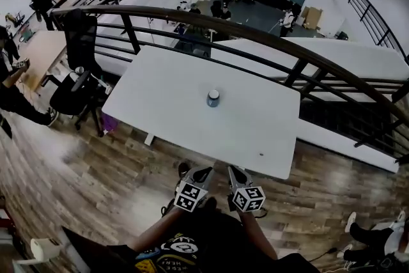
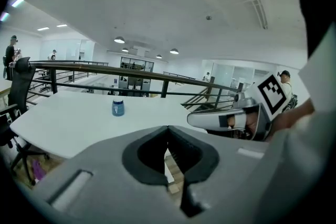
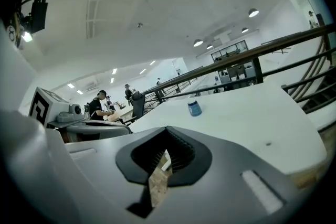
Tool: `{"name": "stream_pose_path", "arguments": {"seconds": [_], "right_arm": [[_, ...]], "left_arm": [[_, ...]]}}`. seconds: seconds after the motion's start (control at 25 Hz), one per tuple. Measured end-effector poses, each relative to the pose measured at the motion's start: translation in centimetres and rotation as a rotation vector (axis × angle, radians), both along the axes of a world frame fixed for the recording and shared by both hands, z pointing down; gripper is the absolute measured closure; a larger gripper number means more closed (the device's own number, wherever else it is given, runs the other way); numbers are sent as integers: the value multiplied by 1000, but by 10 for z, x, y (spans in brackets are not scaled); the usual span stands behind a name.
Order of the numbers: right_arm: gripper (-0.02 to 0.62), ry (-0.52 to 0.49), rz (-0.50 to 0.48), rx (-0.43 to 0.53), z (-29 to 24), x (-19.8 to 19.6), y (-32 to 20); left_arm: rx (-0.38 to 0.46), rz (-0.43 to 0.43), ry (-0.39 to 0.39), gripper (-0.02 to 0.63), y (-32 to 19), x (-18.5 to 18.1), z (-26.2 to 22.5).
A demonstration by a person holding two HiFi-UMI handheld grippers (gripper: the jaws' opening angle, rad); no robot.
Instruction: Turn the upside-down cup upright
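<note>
Standing alone near the middle of the white desk (image 1: pixel 166 93), the small blue cup (image 1: pixel 213 98) looks light, stiff and smooth, so its side wall seems the best hold. The left gripper (image 1: pixel 201 171) and right gripper (image 1: pixel 235 171) have their fingers together, empty, well apart from it.

We wear a black printed shirt (image 1: pixel 192 245); left hand-held gripper (image 1: pixel 204 171) and right hand-held gripper (image 1: pixel 234 171) are grey (square-marker cubes (image 1: pixel 190 196)).

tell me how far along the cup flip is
Done: unclear; the cup stands alone on the table, too small to tell which way up. In hand: nothing; left gripper and right gripper are shut, empty, well back from it. Left: possibly the whole flip.
</note>
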State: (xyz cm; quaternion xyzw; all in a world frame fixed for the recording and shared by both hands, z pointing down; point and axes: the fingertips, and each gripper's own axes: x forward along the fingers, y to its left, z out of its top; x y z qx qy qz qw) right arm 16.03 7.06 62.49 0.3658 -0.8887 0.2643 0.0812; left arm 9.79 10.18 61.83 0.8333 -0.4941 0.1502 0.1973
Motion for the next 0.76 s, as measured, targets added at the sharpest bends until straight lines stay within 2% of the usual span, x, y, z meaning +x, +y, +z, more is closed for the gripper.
{"name": "stream_pose_path", "arguments": {"seconds": [0.08, 0.2, 0.32, 0.4, 0.52, 0.76], "right_arm": [[597, -2, -5, -16, 5, 3, 17], [597, 1, 9, 11, -4, 6, 32], [597, -8, 45, 40, -19, 14, 33], [597, -14, 65, 46, -28, 15, 31], [597, -20, 57, 59, -33, 7, 33], [597, -1, -9, 46, -3, -18, 29]], "left_arm": [[-18, -14, 5, 601, 21, -3, 6], [-34, -66, 34, 601, 37, -25, 5], [-12, -104, 72, 601, 37, -42, -8], [-4, -106, 60, 601, 31, -50, -18], [12, -71, 44, 601, 23, -48, -25], [12, 28, 14, 601, 18, -24, 1]]}}
